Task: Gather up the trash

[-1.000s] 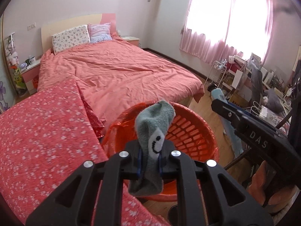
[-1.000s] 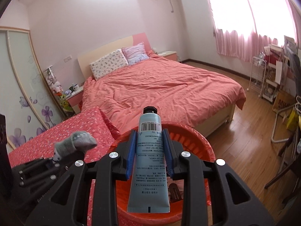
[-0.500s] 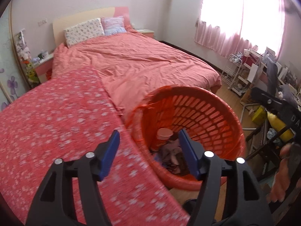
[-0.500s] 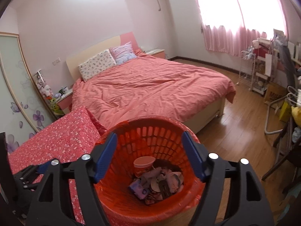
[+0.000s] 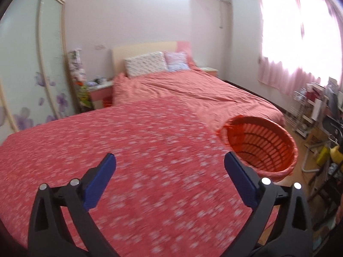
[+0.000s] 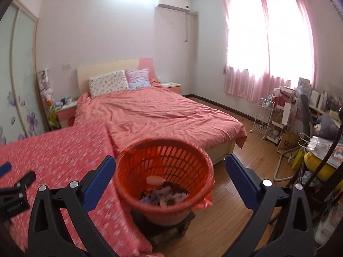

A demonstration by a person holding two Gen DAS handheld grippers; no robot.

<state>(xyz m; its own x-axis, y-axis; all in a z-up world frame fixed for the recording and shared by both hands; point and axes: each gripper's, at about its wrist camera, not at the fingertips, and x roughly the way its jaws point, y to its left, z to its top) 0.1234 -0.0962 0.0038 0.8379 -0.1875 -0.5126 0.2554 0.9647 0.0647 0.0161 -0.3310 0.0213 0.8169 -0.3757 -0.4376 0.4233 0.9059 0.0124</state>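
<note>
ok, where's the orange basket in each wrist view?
Left wrist: orange basket at right of centre, beyond the right fingertip, past the floral cloth's edge.
Right wrist: orange basket at lower centre, framed between the two fingers, trash inside.
Shared landmark: the floral pillow at the headboard.

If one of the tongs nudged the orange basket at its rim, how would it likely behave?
The orange basket looks like thin slotted plastic, so probably light and a bit flexible at the rim. It seems to stand on a small dark base on the wooden floor, so a push up high might tip or slide it. The trash inside adds little weight.
</note>
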